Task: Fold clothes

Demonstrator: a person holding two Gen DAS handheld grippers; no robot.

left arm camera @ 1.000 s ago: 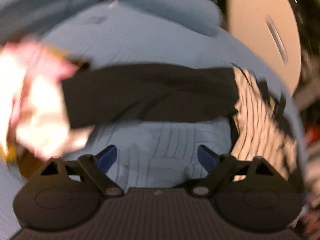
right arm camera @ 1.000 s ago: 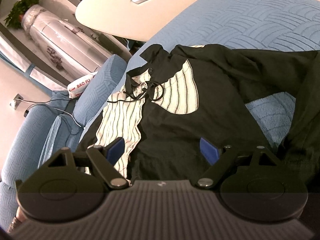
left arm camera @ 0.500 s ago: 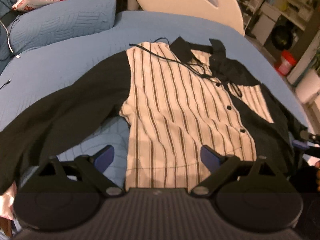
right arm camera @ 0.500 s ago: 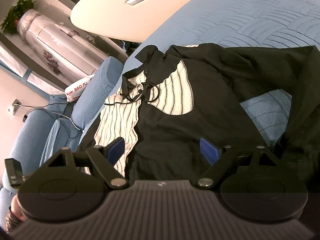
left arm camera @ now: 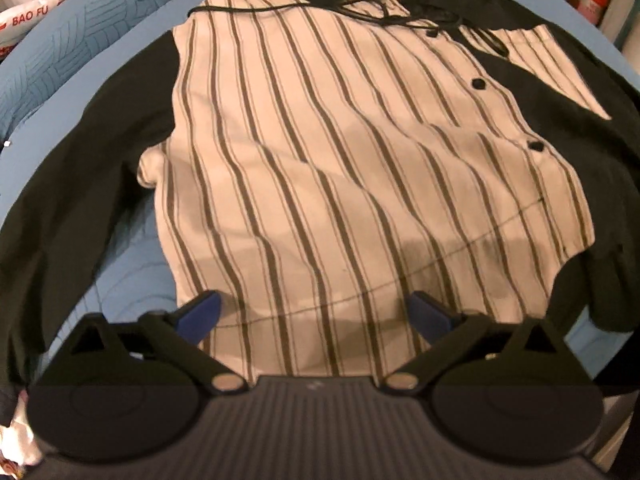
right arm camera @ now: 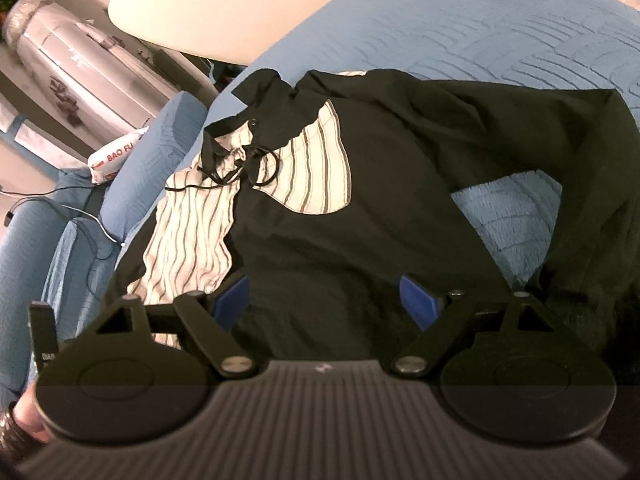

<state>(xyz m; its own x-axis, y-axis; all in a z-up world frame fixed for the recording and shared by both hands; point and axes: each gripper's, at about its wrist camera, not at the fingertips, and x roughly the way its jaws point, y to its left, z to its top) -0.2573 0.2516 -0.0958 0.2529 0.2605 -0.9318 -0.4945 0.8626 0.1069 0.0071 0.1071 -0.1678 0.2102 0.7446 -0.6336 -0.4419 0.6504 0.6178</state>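
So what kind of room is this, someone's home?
Most likely a bedroom in a home. The black and striped shirt lies spread on a blue quilted bedspread, a matching blue pillow sits at its head, and a pale rounded headboard stands behind.

Blue bedspread [right arm camera: 500, 40], pillow [left arm camera: 80, 36], white headboard [right arm camera: 192, 12].

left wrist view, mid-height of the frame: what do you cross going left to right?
Blue bedspread → black left-side sleeve → striped front panel → black buttons → black right-side panel.
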